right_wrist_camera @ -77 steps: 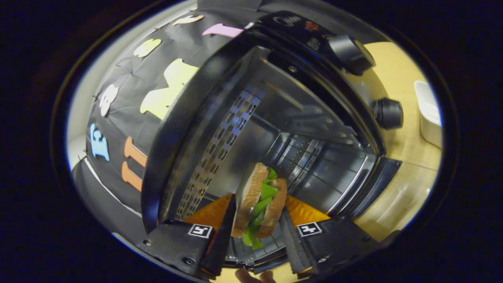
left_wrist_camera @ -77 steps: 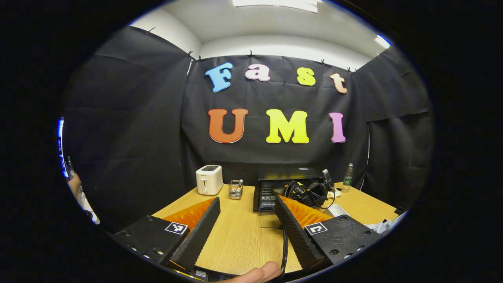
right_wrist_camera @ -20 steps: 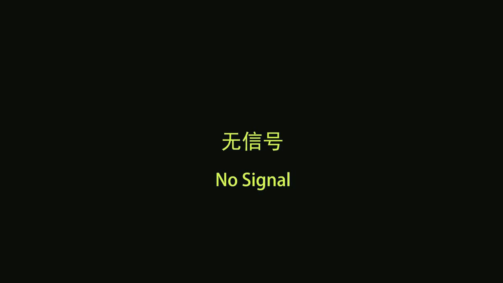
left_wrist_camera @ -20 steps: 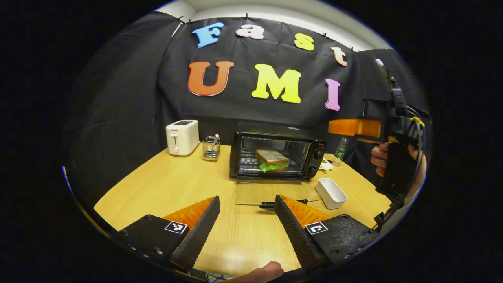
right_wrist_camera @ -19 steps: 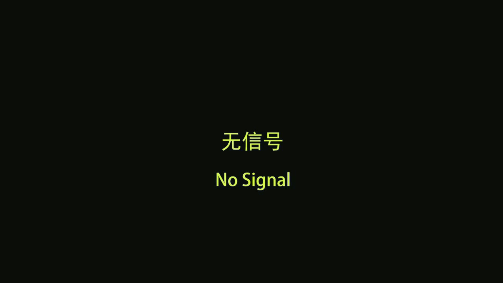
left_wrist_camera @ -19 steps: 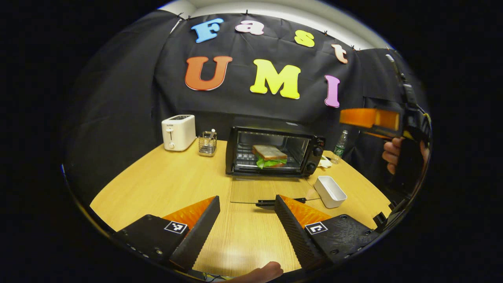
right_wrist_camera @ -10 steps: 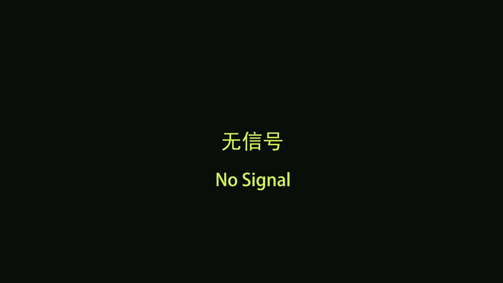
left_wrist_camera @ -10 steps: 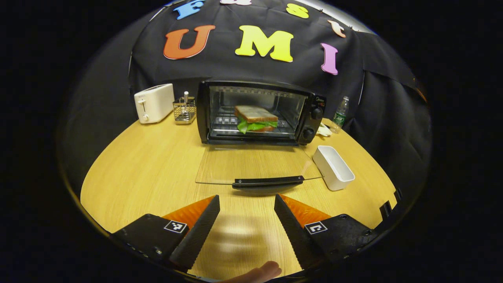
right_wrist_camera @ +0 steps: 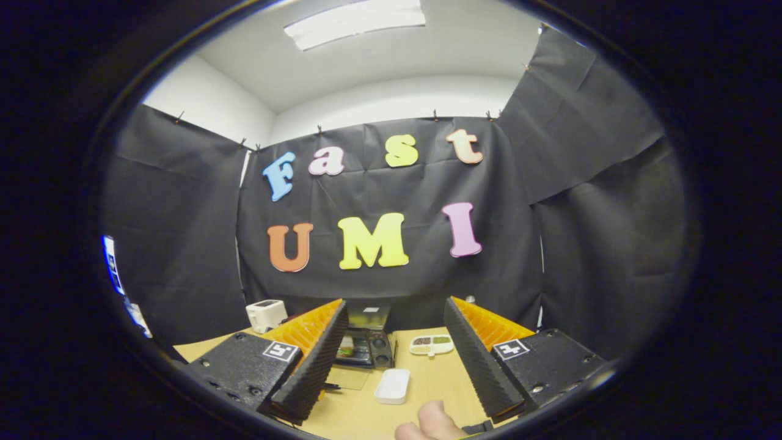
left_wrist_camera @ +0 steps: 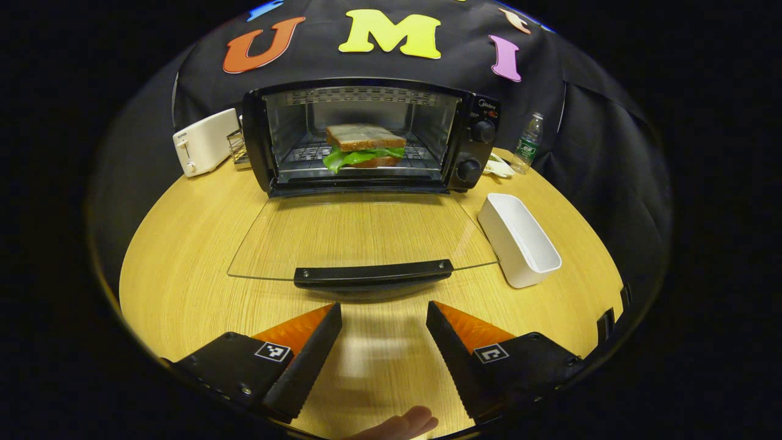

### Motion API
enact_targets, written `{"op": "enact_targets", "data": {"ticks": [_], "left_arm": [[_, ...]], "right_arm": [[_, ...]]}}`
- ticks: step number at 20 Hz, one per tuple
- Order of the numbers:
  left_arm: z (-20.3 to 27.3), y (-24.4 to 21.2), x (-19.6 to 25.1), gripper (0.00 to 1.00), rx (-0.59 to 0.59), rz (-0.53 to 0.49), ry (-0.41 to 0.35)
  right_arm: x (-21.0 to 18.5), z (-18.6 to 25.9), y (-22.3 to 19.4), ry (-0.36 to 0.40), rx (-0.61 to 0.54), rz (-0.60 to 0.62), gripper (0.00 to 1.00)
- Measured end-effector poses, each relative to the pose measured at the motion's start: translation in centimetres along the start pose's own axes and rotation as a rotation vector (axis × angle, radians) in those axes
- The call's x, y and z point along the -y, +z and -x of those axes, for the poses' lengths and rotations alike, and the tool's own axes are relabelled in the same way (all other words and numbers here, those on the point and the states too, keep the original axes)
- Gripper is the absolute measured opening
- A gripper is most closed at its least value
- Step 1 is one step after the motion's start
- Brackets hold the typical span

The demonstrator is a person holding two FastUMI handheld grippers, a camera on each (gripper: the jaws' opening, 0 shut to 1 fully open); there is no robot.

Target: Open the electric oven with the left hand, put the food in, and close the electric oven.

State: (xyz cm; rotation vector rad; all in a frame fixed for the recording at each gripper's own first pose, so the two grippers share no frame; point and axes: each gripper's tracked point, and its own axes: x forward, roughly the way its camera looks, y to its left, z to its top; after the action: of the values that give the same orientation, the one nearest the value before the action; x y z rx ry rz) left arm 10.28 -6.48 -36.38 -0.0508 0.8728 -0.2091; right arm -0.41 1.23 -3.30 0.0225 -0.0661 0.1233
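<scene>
Rack (left_wrist_camera: 247,150) half hidden (behind oven (left_wrist_camera: 366,137)).

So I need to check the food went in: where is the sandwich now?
In the left gripper view, the sandwich lies on the rack inside the open oven, behind the folded-down glass door.

Sandwich (left_wrist_camera: 360,145) sits inside the open electric oven (left_wrist_camera: 366,134), glass door (left_wrist_camera: 360,235) flat on the table (left_wrist_camera: 183,256) before it; toaster (left_wrist_camera: 204,140) left, rectangular tub (left_wrist_camera: 519,238) right.
</scene>
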Motion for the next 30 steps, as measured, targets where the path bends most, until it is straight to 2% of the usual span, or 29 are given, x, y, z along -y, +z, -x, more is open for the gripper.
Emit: {"op": "enact_targets", "data": {"ticks": [3,10,18,23,30], "left_arm": [[-1.0,0.0,0.1,0.93,-0.027,0.026,-0.002],[-1.3,0.4,0.0,0.92,-0.087,0.081,0.027],[-0.4,1.5,0.1,0.92,-0.075,0.063,0.043],[0.5,2.8,0.2,0.92,-0.072,0.110,0.040],[1.9,5.0,-0.3,0.92,-0.049,0.102,0.053]], "right_arm": [[1.5,0.9,0.5,-0.026,0.014,-0.019,0.95],[2.4,2.0,1.1,-0.013,0.038,-0.019,0.96],[3.5,2.2,0.8,-0.036,0.029,-0.021,0.95],[3.3,2.0,0.5,-0.027,0.022,-0.027,0.96],[3.7,1.8,0.0,-0.034,0.010,-0.036,0.96]]}}
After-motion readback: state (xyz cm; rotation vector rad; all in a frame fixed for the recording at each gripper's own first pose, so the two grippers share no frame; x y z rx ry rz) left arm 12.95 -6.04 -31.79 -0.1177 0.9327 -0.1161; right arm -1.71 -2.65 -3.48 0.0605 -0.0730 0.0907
